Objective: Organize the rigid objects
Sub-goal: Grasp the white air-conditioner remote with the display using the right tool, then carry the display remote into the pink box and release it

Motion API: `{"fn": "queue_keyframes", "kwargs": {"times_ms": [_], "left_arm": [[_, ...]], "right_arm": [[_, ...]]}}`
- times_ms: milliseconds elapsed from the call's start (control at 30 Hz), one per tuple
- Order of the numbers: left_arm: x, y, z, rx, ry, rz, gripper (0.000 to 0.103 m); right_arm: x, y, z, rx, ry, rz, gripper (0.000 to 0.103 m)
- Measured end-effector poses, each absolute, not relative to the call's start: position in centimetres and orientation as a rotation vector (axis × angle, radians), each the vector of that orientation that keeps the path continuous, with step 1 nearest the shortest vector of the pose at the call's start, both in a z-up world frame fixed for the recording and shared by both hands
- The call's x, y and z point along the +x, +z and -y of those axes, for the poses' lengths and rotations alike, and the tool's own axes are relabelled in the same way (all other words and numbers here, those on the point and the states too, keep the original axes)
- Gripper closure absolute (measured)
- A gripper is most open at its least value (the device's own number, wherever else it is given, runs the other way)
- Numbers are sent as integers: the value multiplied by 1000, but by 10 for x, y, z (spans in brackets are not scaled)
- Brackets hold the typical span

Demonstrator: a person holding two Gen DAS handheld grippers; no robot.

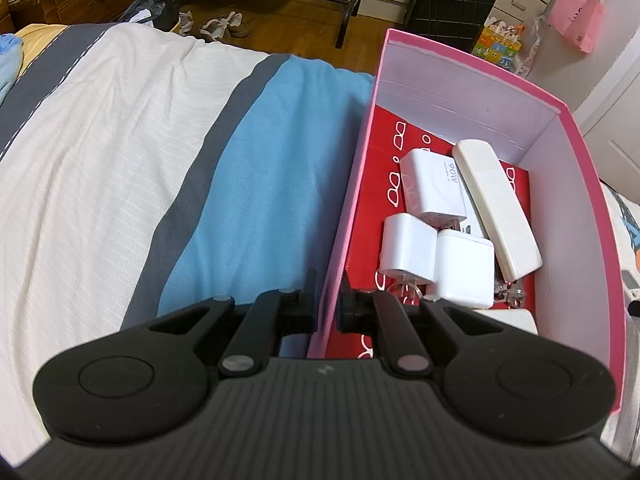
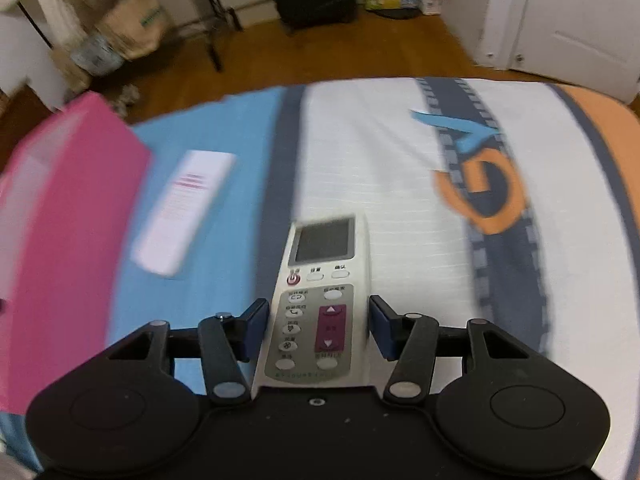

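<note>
A pink box (image 1: pixel 576 184) stands on the bed and holds white chargers (image 1: pixel 434 184), a white remote lying face down (image 1: pixel 496 204) and keys. My left gripper (image 1: pixel 326 304) is shut on the box's left wall (image 1: pixel 352 200), one finger outside and one inside. My right gripper (image 2: pixel 318 330) is shut on a white air-conditioner remote (image 2: pixel 320 292) with a screen and buttons, held above the bed. A second white remote (image 2: pixel 184 210) lies on the blue part of the bedspread beside the pink box (image 2: pixel 68 220), blurred.
The bedspread (image 1: pixel 120 168) is white, grey and blue, with an orange and blue print (image 2: pixel 480 184). Beyond the bed are a wooden floor, shoes (image 1: pixel 224 26), a black suitcase (image 1: pixel 452 4), paper bags and a pink bag (image 1: pixel 580 20).
</note>
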State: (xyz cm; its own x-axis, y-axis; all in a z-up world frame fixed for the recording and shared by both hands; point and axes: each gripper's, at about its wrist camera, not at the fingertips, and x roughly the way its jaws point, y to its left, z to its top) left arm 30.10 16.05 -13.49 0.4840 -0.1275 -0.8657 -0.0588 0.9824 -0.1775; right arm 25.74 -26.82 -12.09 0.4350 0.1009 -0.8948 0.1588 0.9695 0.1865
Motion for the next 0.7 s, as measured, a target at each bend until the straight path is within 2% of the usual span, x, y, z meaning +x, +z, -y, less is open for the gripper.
{"fn": "queue_keyframes", "kwargs": {"times_ms": [100,133,167,500,700], "left_arm": [[301,-135,-161,-197,-45,-1067,96],[301,-135,-161,-196,-45,-1066,96],[301,-135,-161,-197,-45,-1066,96],[300,-134,-162,-204,-46,-1067,96],[299,-134,-162,-205,-45,-1068,96]], "right_arm": [[250,-109,251,308,31,-1089,48],[247,-104,247,317,49,-1074,78],[245,-99,243,320,72,-1059,81],[247,-117,222,246,175,-1196,85],[246,-116,224,259,207,-1202,84]]}}
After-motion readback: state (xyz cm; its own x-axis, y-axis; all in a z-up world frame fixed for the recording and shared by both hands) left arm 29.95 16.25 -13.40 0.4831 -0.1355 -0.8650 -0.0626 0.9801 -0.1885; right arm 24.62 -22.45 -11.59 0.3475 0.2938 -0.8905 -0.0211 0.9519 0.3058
